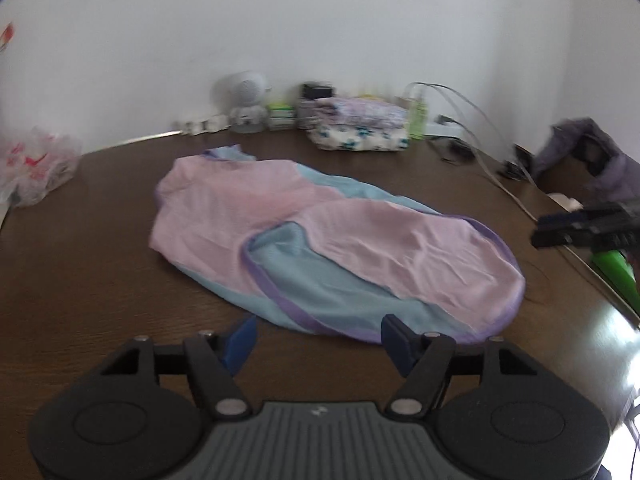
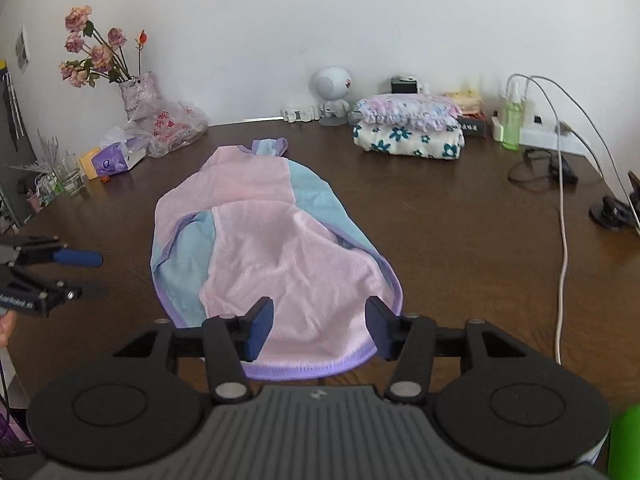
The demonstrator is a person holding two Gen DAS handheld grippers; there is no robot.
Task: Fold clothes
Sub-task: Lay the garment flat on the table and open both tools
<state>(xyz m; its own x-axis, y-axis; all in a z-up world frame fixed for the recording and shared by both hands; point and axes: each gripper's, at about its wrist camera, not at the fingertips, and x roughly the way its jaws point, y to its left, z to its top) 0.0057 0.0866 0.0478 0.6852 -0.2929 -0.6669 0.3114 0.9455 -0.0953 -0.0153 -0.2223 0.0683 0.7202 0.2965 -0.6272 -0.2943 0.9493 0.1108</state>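
Dark brown wood grain runs across the broad table (image 1: pixel 100 280) in the left wrist view, which ends at a plain white wall (image 1: pixel 320 32). The pink and light-blue garment with purple trim (image 1: pixel 320 240) lies spread flat mid-table. Behind it, against the wall, stand a small white round-headed robot figure (image 1: pixel 246 100) and a stack of folded floral cloths (image 1: pixel 356 128); a crinkled clear plastic bag with red print (image 1: pixel 36 164) sits far left. This view is blurred, so no writing can be read. The left gripper (image 1: pixel 318 340) hovers at the garment's near hem, its blue pads spread wide with nothing between them. The right gripper (image 1: pixel 560 232) shows at the right edge.

In the right wrist view the same garment (image 2: pixel 280 248) stretches away from the camera. Dried pink roses in a pale vase (image 2: pixel 136 88) stand back left, beside a purple tissue packet (image 2: pixel 114 162). A green spray bottle (image 2: pixel 511 120) and white cables (image 2: pixel 564 240) occupy the right. The bag's red print appears to be characters, too small to read. The right gripper (image 2: pixel 320 328) has its jaws parted over the near purple hem, gripping nothing. The left gripper (image 2: pixel 94 276) enters from the left, also parted.
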